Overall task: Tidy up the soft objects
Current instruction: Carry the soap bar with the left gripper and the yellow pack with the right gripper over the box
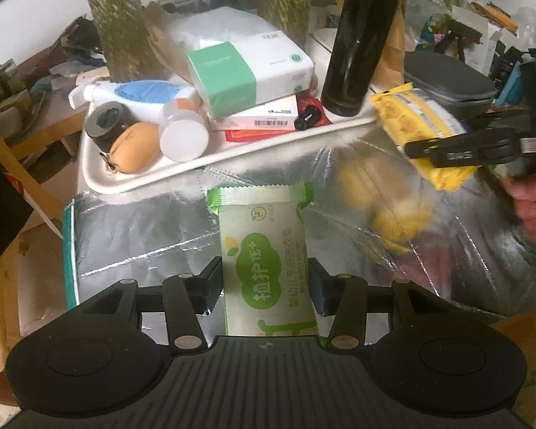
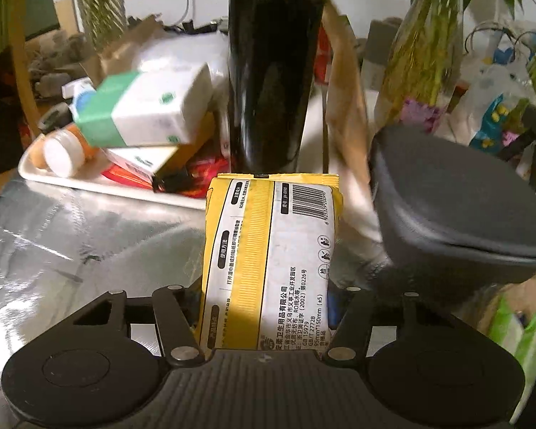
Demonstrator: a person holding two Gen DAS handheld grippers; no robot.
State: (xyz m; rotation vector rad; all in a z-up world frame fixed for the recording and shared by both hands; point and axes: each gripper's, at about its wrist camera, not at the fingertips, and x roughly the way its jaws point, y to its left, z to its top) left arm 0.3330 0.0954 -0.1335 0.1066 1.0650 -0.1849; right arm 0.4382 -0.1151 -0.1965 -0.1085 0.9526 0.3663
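The left gripper (image 1: 266, 279) clamps a green soap packet (image 1: 266, 257) over the silver-lined bag (image 1: 125, 236); the right gripper (image 2: 268, 296) pinches a yellow wipes pack (image 2: 271, 250) — both probably best lowered gently inside, side by side.

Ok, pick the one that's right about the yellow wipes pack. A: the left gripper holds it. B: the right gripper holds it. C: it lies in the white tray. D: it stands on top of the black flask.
B: the yellow wipes pack sits clamped between the fingers of the right gripper, lifted clear of the silver surface.
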